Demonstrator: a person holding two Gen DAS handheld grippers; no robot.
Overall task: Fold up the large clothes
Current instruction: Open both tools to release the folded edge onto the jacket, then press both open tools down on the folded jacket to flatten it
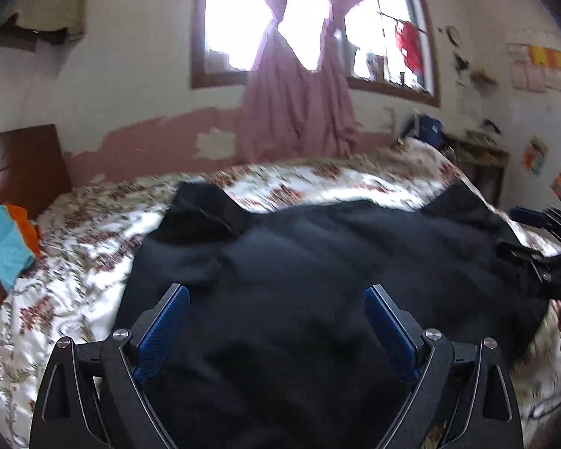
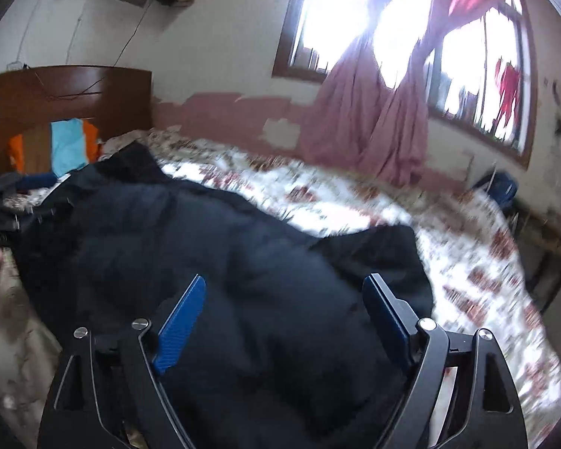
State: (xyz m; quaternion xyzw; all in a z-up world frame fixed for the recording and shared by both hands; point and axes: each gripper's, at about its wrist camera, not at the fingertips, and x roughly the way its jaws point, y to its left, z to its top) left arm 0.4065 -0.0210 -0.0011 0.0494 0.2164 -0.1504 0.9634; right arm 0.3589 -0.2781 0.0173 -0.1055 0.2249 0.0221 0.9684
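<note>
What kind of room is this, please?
Most likely a bedroom in a home: a bed with a floral cover and wooden headboard, and pink curtains at the window.

A home bedroom: bed (image 1: 93,247) with floral cover, pink curtains (image 1: 295,112), wooden headboard (image 2: 67,93).

A large dark garment (image 1: 318,262) is lying spread across the bed (image 1: 74,262). Its surface is rumpling in soft folds.

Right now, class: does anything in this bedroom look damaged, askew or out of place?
Yes. The pink paint on the wall beneath the window is peeling in patches, showing bare plaster. The dark garment lies rumpled on the flowered bedspread, not yet folded flat.
</note>
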